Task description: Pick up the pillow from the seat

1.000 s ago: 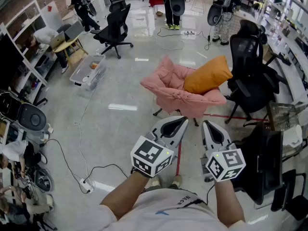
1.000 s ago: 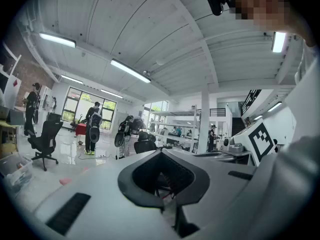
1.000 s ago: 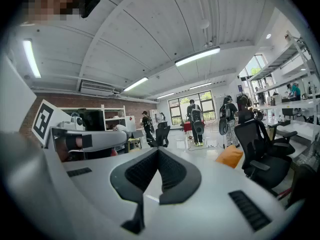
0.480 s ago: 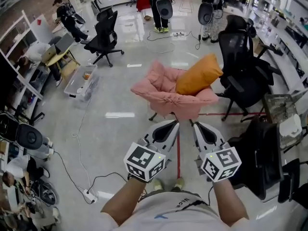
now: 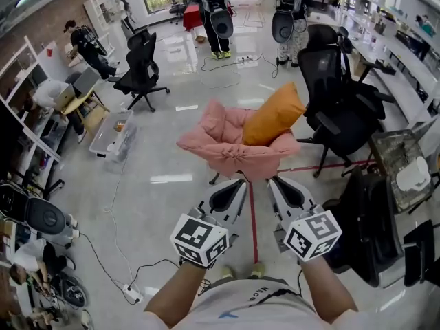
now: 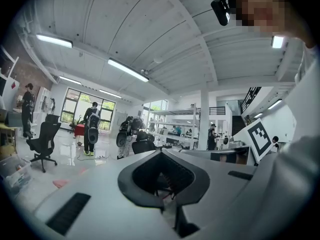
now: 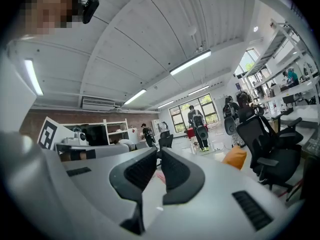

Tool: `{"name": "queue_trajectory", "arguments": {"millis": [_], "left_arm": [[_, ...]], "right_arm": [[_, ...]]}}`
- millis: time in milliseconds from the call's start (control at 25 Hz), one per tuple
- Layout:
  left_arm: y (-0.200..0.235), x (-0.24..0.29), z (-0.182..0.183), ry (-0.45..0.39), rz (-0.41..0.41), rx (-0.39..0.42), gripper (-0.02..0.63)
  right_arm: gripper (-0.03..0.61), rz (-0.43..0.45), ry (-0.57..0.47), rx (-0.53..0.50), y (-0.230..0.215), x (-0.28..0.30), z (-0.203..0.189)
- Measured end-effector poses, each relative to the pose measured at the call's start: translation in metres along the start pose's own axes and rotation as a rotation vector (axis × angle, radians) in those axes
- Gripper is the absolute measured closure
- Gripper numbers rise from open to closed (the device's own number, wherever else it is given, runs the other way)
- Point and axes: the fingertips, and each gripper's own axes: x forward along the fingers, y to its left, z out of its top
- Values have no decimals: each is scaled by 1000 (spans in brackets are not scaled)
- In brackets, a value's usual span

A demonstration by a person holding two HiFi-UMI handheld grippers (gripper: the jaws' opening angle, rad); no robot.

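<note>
Beyond glossy floor the pillow leans on the seat; unopened, the closed, empty left gripper and right gripper could shove it off.

Both grippers out front, level

Left gripper and right gripper side by side, pointing ahead. Fingers closed together on each, nothing between. Forearms bare, extended from the waist.

pillow: matt cloth | seat: soft cloth cvr | floor: glossy, smooth
</note>
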Motion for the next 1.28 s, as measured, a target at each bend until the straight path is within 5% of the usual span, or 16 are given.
{"name": "queue_trajectory", "arguments": {"millis": [840, 1280], "left_arm": [[-32, 76, -16, 25, -29, 8, 603], [34, 129, -19, 29, -61, -8, 603]], "right_arm": [[558, -48, 1, 19, -79, -21, 4], [558, -104, 34, 20, -116, 50, -1]]}}
